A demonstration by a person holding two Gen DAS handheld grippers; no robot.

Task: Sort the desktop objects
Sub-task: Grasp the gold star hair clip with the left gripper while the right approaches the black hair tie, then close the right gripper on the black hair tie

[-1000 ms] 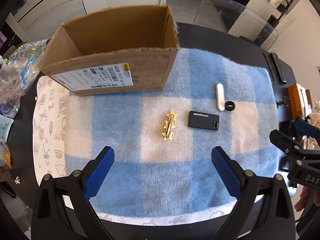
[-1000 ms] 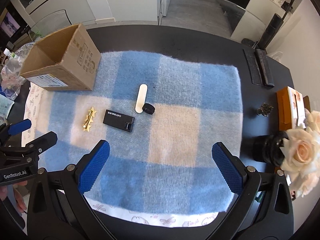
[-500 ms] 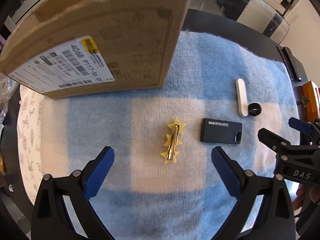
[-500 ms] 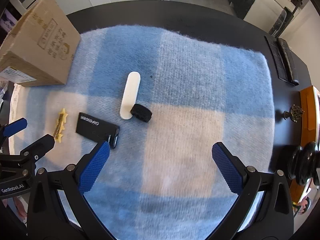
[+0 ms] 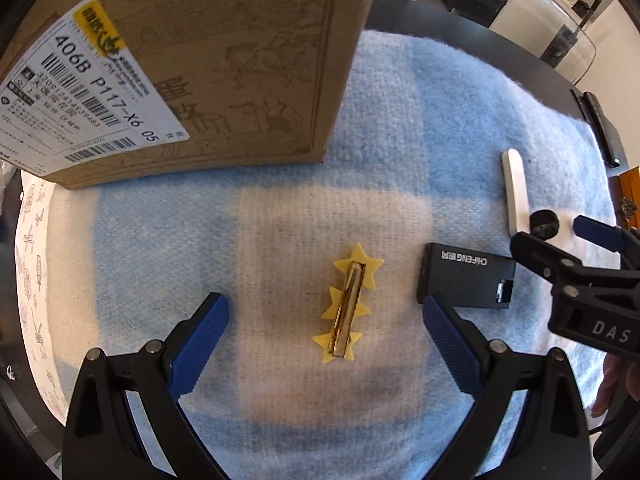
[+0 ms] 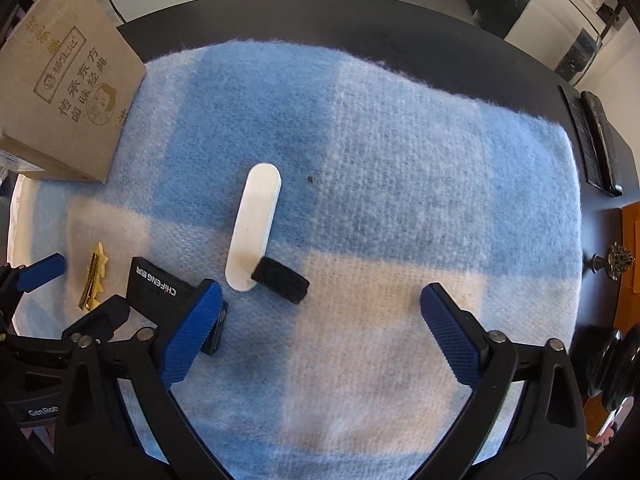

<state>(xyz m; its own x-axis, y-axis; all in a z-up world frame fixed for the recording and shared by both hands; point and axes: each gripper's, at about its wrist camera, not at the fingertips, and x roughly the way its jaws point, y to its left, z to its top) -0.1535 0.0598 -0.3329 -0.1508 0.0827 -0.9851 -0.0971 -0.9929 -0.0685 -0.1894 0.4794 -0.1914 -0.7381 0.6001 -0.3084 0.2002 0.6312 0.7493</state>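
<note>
We are lowering the left tongs (image 5: 324,334), jaws apart, around the star hair clip (image 5: 347,308), while the right tongs (image 6: 320,322) are closing emptily near the black ring (image 6: 282,280).

My claw (image 5: 324,322) hovering over the star clip (image 5: 347,307)

I'm holding my jaws wide, straddling the clip on the blanket (image 5: 400,128); the box (image 5: 224,60) is standing beyond, the black case (image 5: 466,280) lying just right.
</note>
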